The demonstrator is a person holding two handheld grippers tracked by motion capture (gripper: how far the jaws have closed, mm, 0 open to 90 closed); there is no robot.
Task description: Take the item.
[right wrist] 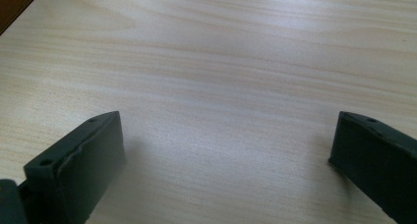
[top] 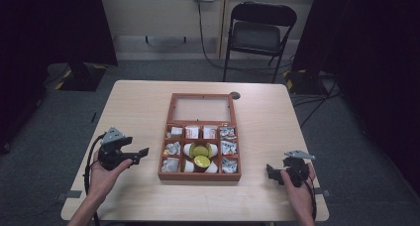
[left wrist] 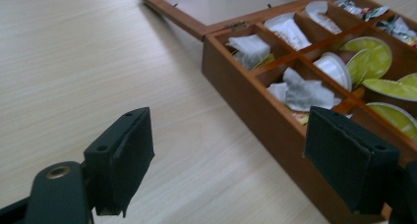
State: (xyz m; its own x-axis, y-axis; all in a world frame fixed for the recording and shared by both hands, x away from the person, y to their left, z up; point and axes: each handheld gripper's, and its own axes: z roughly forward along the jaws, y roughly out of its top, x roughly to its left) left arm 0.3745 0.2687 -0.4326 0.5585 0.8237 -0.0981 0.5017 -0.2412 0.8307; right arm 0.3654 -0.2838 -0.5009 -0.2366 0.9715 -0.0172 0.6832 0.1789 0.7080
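While the left gripper (top: 141, 153) hangs over the table (top: 138, 107) just left of the wooden box (top: 199, 176), its jaws stand about half open with nothing between them, the nearer box corner showing just past the right-hand jaw in the left gripper view; no earlier picture bears on them, so only their stance is told; the box lies at the middle of the table with its glass lid (top: 202, 108) folded flat behind it; it has nine compartments, three rows of three; the left and right columns and the back row hold paper sachets (left wrist: 251, 48), too crumpled to count; the two middle compartments hold white capsules with yellow-green tops (top: 200, 150), two tops plain from above, four in the left gripper view; farther right, well apart from the box, the right gripper (top: 271, 172) sits low over bare wood, jaws wide apart and empty.
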